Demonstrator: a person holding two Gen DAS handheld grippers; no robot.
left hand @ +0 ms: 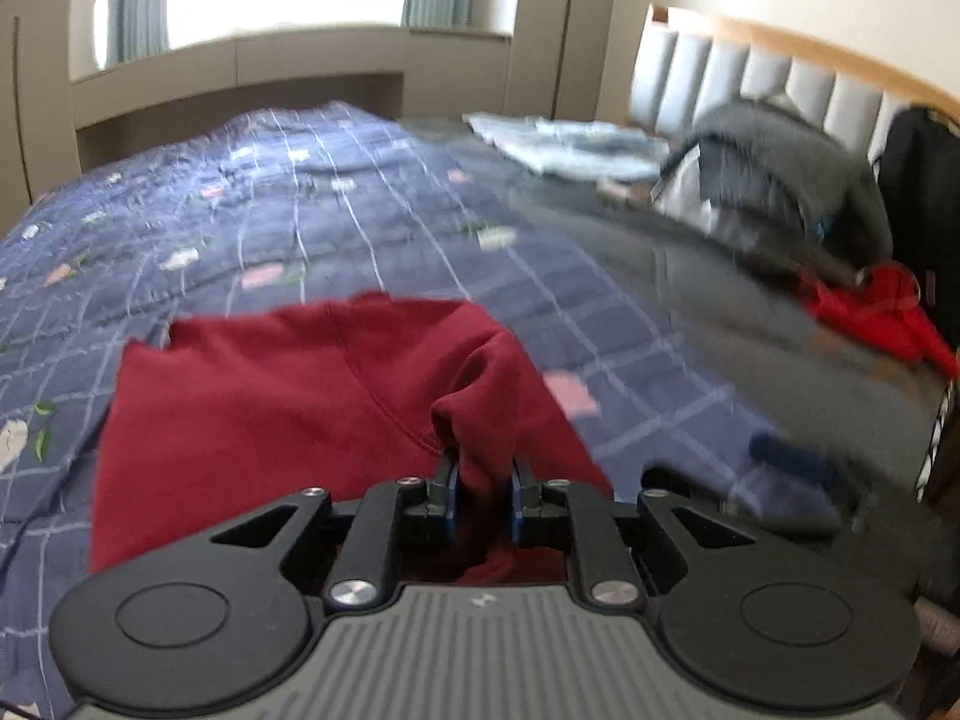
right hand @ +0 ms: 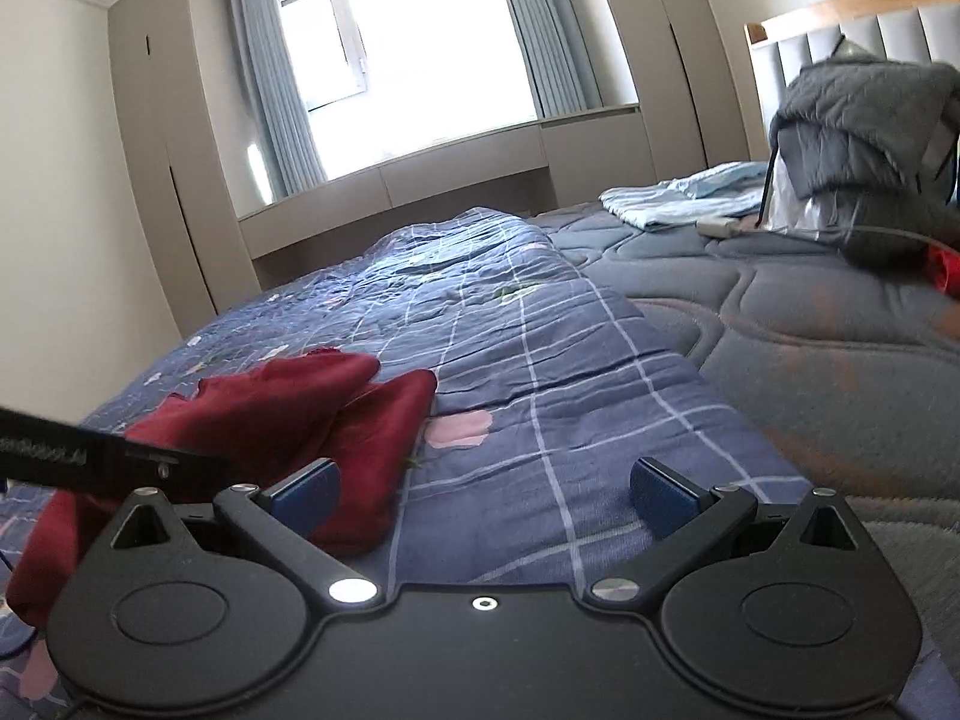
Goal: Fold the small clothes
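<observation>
The left tongs point(left hand: 485, 483) pinch a bunched corner of the red garment point(left hand: 288, 396), which spreads ahead of them and to their left on the bed point(left hand: 372, 192). The right tongs point(right hand: 485, 495) gape wide and empty; the cloth lies left of them, so the left hand is nearer

The garment point(left hand: 288, 384) lies on the quilt point(left hand: 336, 204), a fold of it between the left gripper point(left hand: 485, 483) pads. The right gripper point(right hand: 483, 489) sits right of it — behind, by the headboard point(left hand: 774, 72), a clothes pile point(left hand: 774, 180).
</observation>
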